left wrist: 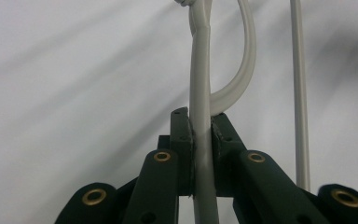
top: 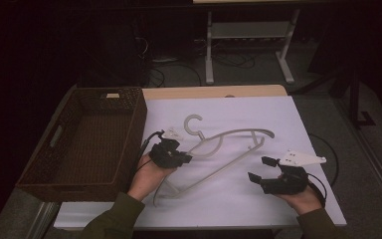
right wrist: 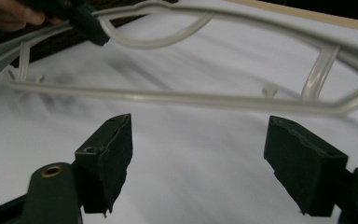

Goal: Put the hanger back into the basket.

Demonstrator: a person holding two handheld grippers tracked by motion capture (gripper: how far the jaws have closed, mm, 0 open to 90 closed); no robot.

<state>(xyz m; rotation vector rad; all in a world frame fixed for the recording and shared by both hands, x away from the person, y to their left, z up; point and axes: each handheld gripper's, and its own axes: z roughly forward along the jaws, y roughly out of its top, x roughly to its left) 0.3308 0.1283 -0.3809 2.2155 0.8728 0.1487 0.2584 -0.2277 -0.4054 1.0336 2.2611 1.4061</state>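
My right gripper [top: 259, 170] sits nearest me at the right of the desk, its fingers [right wrist: 106, 150] spread wide with nothing between them. It is just short of the hanger's straight bottom bar, so I judge this hand has no part in the carrying for now.

My left gripper [top: 178, 151] has its fingers [left wrist: 182, 140] clenched on the white plastic hanger [top: 227, 149], pinching the shoulder rod where a curved brace branches off. Holding it there, near the neck, leaves one end tipped up off the surface while the long arm trails toward me, which I take as the way to swing it over to the wicker basket [top: 134, 124] just beside my left hand. The basket looks empty.

The desk [top: 303, 129] wears a white covering, with bare wood showing along its far edge. Beyond it the room is dim: a grey floor, loose cables, and the legs of a pale metal frame [top: 210, 55].
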